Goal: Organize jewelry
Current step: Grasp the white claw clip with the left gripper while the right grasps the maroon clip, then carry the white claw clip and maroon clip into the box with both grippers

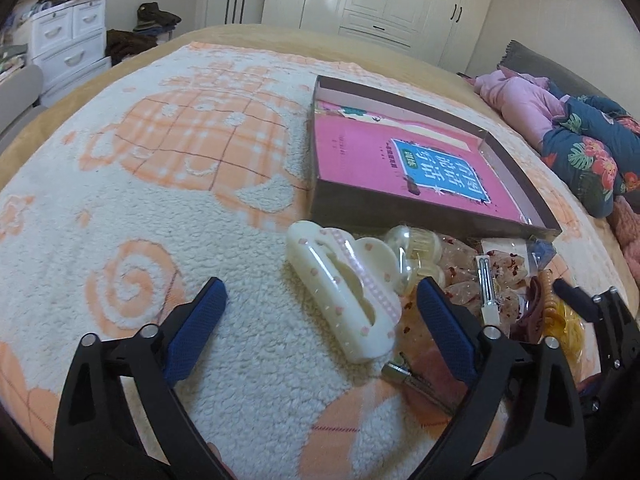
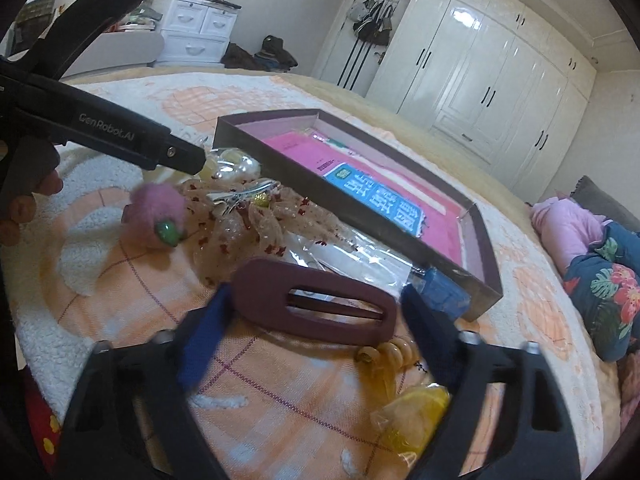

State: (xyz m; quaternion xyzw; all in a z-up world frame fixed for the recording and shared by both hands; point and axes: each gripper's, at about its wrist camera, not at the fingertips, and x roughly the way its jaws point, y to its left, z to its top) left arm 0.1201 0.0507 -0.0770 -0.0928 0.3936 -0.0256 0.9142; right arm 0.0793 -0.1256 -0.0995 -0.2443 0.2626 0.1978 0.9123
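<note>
A cream claw clip (image 1: 344, 292) with pink dots and a checked ribbon lies on the fleece blanket. It sits between the blue pads of my left gripper (image 1: 320, 312), which stands open and does not touch it. A dark maroon flat hair clip (image 2: 264, 284) lies crosswise between the fingers of my right gripper (image 2: 316, 312). Its ends are close to both pads, the left finger is blurred, and I see no firm pinch. A shallow brown box (image 1: 400, 216) with a pink book inside stands just beyond the pile.
A sheer bow with red dots (image 2: 256, 216), a silver clip (image 2: 240, 196), a pink fuzzy ball with a green bead (image 2: 156, 216), pearly clips (image 1: 416, 248), amber coil ties (image 2: 392, 352) and a yellow packet (image 2: 412, 412) crowd the blanket. Bedding (image 1: 580, 152) is heaped at the right.
</note>
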